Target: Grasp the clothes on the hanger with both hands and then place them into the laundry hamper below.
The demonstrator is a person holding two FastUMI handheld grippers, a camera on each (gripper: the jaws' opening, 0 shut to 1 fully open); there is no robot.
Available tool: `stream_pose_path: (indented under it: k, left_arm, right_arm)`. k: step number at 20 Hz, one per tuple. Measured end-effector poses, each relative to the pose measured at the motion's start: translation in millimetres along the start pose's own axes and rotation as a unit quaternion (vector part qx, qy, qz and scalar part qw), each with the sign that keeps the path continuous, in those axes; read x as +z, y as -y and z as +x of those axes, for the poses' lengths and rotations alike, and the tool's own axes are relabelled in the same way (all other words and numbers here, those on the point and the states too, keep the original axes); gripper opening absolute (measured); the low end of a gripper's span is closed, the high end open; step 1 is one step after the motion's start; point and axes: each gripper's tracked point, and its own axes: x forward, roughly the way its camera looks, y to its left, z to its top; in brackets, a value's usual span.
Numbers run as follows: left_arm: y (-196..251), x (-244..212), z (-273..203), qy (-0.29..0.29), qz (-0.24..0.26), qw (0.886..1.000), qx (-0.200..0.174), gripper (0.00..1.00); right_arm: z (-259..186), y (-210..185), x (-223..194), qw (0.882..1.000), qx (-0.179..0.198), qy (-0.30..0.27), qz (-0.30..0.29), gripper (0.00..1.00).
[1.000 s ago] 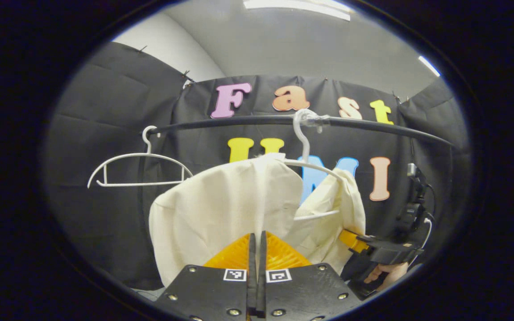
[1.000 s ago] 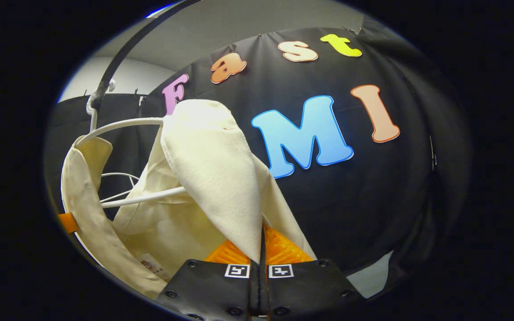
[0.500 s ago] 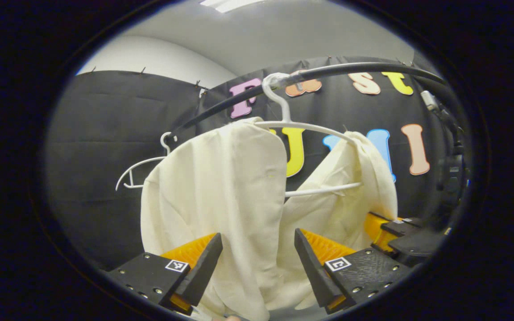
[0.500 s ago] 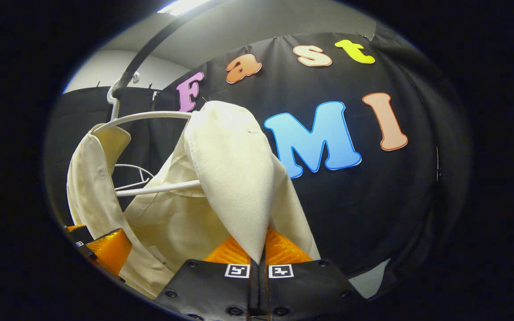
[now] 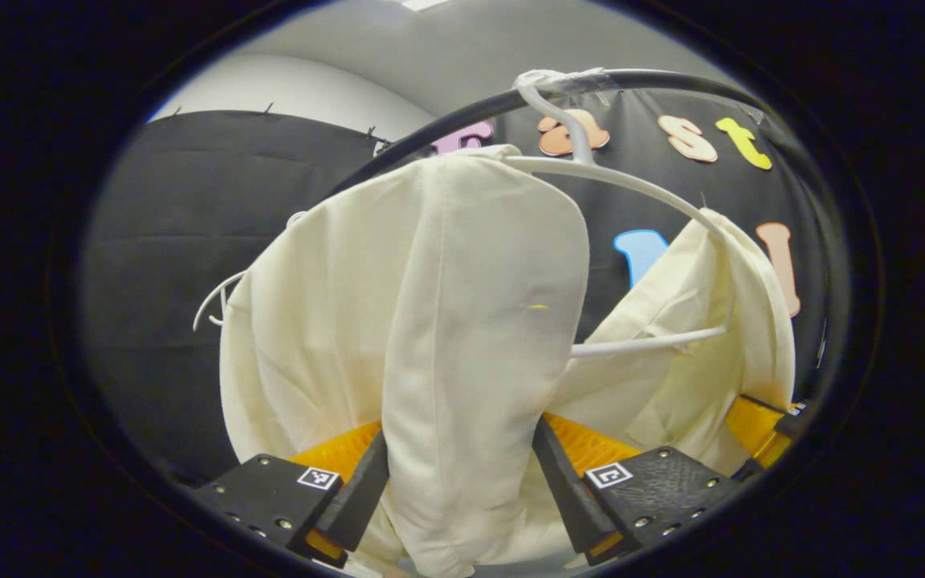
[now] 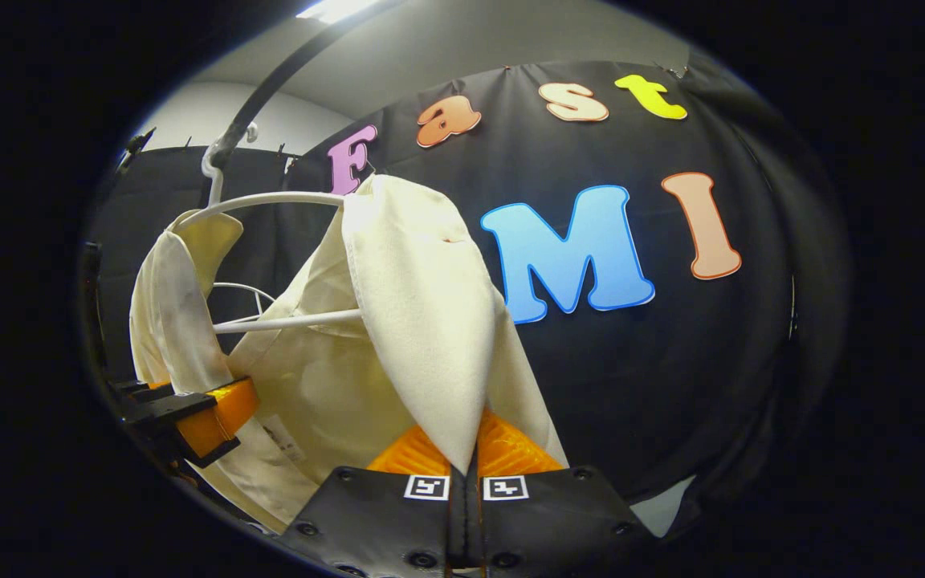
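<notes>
The cream garment [image 5: 430, 337] hangs on the white hanger [image 5: 623, 181] below the black rail [image 5: 430, 132]. The left gripper [image 5: 461, 470] stands open astride one fold; the right gripper [image 6: 466, 449] is clamped on another fold.

plain cream garment [image 5: 462, 321] on a white hanger [image 5: 631, 181], black rail [image 5: 430, 128]

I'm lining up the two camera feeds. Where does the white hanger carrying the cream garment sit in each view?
Left gripper view: the white hanger arcs across the upper centre and right, its hook on the black rail; the cream garment drapes from it.
Right gripper view: the hanger sits upper left, with its lower bar at left centre.
Shared landmark: the black rail above the hook.
</notes>
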Motion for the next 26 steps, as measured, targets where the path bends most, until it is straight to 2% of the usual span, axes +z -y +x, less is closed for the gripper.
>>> stream_pose_path:
  k: [2,3,6,7,9,12,16,20,26]
  left_arm:
    - [2,-1,5,-0.002,0.008,1.0,-0.009,0.87]
    - [-1,-1,6,-0.002,0.011,1.0,-0.012,0.72]
    - [-6,7,10,0.007,-0.002,1.0,-0.026,0.41]
    - [-12,9,7,0.011,-0.008,1.0,-0.024,0.23]
    - [-18,10,6,0.013,-0.03,0.999,-0.041,0.01]
    - [-38,29,-11,0.041,-0.07,0.996,-0.045,0.01]
    - [-56,55,-48,0.07,-0.091,0.992,-0.05,0.01]
    - [-84,72,-75,0.086,-0.102,0.99,-0.04,0.01]
    - [-131,101,-88,0.109,-0.113,0.987,-0.019,0.0]
  right_arm:
    - [-1,-3,1,1.0,0.004,0.002,-0.007,0.01]
    - [-1,-4,1,1.0,0.007,0.003,-0.008,0.01]
    - [-2,-4,2,1.0,0.01,0.002,-0.003,0.01]
    - [-1,-3,1,1.0,0.009,0.002,-0.002,0.01]
    - [0,-2,-1,1.0,0.009,0.001,0.001,0.01]
    - [3,2,-3,1.0,0.001,-0.001,0.007,0.01]
    - [7,6,3,1.0,-0.015,0.004,0.022,0.01]
    - [10,7,13,0.999,-0.026,0.015,0.032,0.01]
    - [12,14,31,0.997,-0.048,0.035,0.045,0.01]
